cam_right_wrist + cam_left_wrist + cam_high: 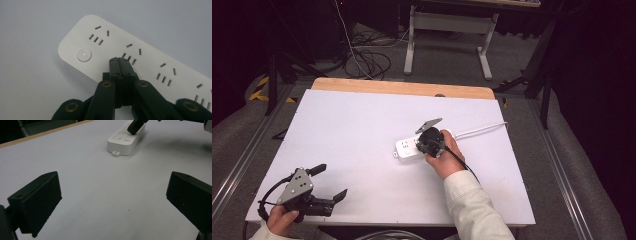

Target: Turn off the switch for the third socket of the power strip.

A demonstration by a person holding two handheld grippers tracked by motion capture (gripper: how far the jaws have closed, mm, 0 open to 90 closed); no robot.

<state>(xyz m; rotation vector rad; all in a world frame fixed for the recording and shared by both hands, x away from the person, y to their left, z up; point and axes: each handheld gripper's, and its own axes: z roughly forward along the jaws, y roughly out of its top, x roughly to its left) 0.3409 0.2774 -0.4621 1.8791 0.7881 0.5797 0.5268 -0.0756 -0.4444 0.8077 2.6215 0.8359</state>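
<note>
Two black right gripper (pixel 121 61) fingers pressed together over smooth white power strip (pixel 140 62); left gripper (pixel 328 183) fingers wide apart.

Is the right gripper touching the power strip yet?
Cannot tell. In the right gripper view the shut right gripper overlaps the power strip near its round button, but neither contact nor a gap shows plainly.

High view: overhead, facing forward over whole table (pixel 362 125). Left gripper view: low, near the table's front, sees power strip (pixel 126 141) far off. Right gripper view: close above the strip. All 3 share it.
</note>
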